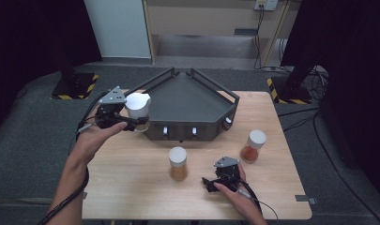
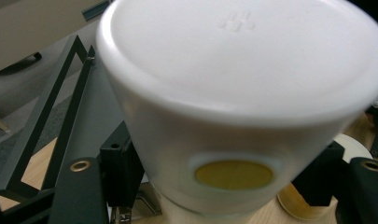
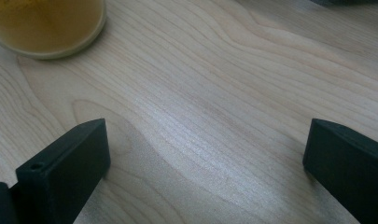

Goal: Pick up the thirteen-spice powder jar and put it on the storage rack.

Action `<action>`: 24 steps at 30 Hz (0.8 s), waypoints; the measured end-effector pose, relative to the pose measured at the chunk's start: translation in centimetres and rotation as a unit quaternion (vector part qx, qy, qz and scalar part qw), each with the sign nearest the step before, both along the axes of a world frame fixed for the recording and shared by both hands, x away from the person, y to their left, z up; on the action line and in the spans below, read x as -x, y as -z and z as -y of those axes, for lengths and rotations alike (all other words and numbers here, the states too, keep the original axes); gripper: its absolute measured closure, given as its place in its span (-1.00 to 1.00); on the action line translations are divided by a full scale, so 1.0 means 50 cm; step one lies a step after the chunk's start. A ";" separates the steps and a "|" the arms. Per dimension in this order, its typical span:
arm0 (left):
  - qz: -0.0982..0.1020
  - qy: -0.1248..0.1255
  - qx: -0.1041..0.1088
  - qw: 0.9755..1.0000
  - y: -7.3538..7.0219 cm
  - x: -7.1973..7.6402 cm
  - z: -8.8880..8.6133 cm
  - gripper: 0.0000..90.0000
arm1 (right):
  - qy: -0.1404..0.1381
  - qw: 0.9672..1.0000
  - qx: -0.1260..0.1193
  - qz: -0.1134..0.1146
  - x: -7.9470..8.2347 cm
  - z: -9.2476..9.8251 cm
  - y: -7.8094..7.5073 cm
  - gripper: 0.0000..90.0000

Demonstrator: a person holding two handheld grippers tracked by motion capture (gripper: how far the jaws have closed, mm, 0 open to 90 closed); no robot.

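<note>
High view shows the left gripper (image 1: 137,123) with its jaws squeezed on a jar (image 1: 138,110) that has a white cap. The jar is held up off the wooden table (image 1: 131,187), right by the left front corner of the dark tray (image 1: 187,101). The jar stands almost straight up. Its long way runs up and down, and the white cap is on top.

Left gripper view looks at the same jar (image 2: 233,116) from very near. The big white cap leans toward the camera and covers most of the picture. A yellow oval patch shows low on the cap's side. The bottom part of the jar is cut off, so what is inside it is hard to tell. The black jaws sit on both sides of the jar, mostly hidden behind it. The tray's rail (image 2: 51,121) runs along the left.

Right gripper (image 1: 211,183) rests low on the table near the front edge. Its jaws are spread wide apart with just bare wood between them. Near it stands a jar of orange-brown stuff (image 1: 178,164). Farther right stands a jar of red-brown stuff (image 1: 253,146). Both stand straight up with white caps on top.
</note>
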State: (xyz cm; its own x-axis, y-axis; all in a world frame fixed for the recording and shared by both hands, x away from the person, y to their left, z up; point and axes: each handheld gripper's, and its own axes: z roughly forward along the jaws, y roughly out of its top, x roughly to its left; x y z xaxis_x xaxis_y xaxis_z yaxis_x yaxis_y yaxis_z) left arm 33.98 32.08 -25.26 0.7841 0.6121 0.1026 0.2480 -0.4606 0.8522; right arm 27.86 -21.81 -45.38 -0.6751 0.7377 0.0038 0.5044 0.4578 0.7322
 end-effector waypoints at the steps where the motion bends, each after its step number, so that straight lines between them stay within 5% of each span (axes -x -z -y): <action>1: 0.000 0.001 0.002 1.000 -0.001 -0.003 0.000 -0.35 | 0.000 1.000 0.000 0.000 0.000 0.000 0.000 -0.98; 24: 0.002 0.012 0.004 1.000 -0.016 -0.058 0.010 -0.35 | 0.000 1.000 0.000 0.001 0.000 0.000 0.000 -0.98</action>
State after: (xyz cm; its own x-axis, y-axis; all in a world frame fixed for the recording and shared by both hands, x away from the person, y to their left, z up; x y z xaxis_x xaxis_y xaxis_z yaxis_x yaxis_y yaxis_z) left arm 36.88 31.58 -24.48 0.7986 0.5933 0.1007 0.2330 -0.4591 0.8573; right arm 27.86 -21.81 -45.40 -0.6756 0.7373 0.0027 0.5029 0.4581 0.7330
